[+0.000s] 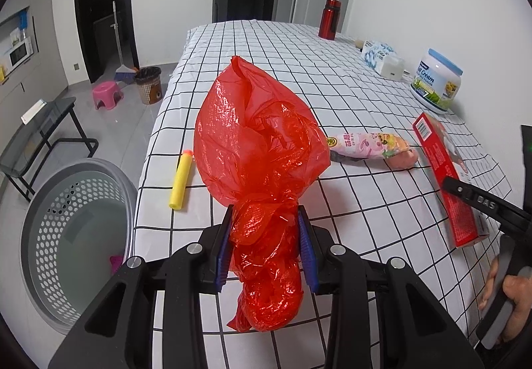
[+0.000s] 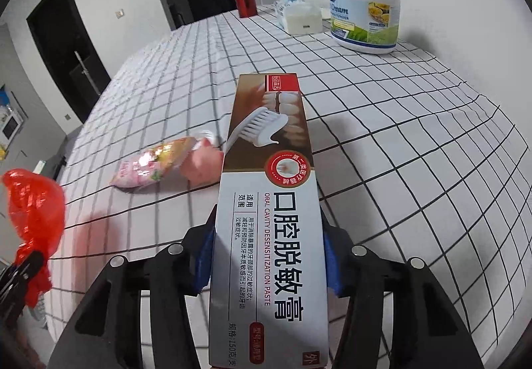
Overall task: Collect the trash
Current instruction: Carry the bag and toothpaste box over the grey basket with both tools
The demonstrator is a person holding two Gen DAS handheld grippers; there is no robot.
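Observation:
My left gripper [image 1: 265,212] is shut on the twisted neck of a red plastic bag [image 1: 256,136], which puffs up above the checked tablecloth [image 1: 266,43]. The bag [image 2: 33,202] also shows at the left edge of the right wrist view. My right gripper [image 2: 268,214] is shut on a long toothpaste box [image 2: 269,169], its blue pads pressing both long sides. In the left wrist view the box [image 1: 445,176] tilts at the table's right. A pink snack wrapper [image 1: 365,144] lies between bag and box. A yellow foam dart [image 1: 181,181] lies left of the bag.
A grey perforated basket [image 1: 66,236] stands on the floor by the table's left edge. At the far right sit a milk powder jar [image 1: 437,79], a tissue pack [image 1: 379,53] and a red bottle [image 1: 329,20]. A brown wastebasket [image 1: 148,84] and pink stool [image 1: 106,94] stand beyond.

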